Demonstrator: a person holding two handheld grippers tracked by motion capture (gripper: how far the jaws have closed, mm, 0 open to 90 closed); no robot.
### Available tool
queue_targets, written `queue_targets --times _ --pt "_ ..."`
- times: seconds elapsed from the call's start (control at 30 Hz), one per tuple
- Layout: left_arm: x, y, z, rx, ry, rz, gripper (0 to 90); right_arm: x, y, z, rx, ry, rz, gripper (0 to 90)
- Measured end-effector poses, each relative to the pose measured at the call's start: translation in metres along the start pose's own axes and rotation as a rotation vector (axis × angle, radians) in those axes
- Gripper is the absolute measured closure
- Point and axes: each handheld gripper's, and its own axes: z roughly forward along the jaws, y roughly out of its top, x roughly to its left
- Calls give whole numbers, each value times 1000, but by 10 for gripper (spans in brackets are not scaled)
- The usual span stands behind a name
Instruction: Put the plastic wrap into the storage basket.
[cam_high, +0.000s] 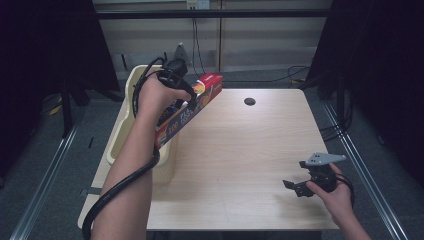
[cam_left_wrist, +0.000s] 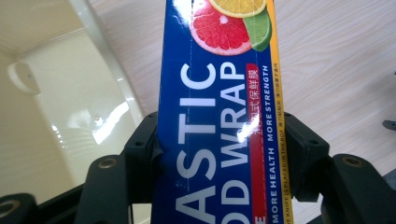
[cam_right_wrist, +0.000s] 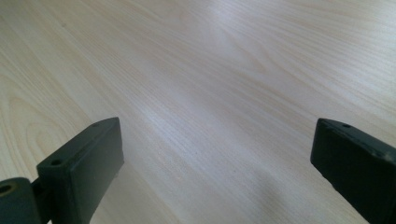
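The left gripper (cam_high: 192, 100), at ten o'clock on the bench (cam_high: 240, 160), pinches a plastic wrap box (cam_high: 187, 112) held tilted above the cream bin's (cam_high: 131, 87) rim. The right gripper (cam_high: 295, 186) rests spread at four o'clock. Likely next: carrying the box clear and setting it down.

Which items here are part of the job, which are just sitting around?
In the job:
- plastic wrap box, clamped in left gripper
- cream bin beside and under the box

Just there:
- right gripper, open, nothing between the jaws
- table
- hole in the tabletop
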Motion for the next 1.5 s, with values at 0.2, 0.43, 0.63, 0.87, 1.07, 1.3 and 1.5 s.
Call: queue_targets --times 0.2,0.43,0.63,0.87,1.07,1.3,1.5 --pt "8 -5 -8 -12 10 -46 407 0 0 1 4 5 1 23" --pt "16 -9 -13 -7 8 -71 407 1 0 2 8 2 -2 23" --pt "21 -12 -19 -24 17 -90 407 0 0 1 9 -5 4 23" --pt "29 -16 -26 -31 22 -119 407 1 -1 1 11 -3 -6 24" --pt "38 -21 -31 -38 34 -144 407 0 -1 1 12 -4 -6 24" --pt "43 -26 -37 -51 33 -155 407 1 -1 2 18 -8 -8 24" --pt "42 -26 -46 -67 36 -153 407 1 -1 1 18 -11 -9 24"
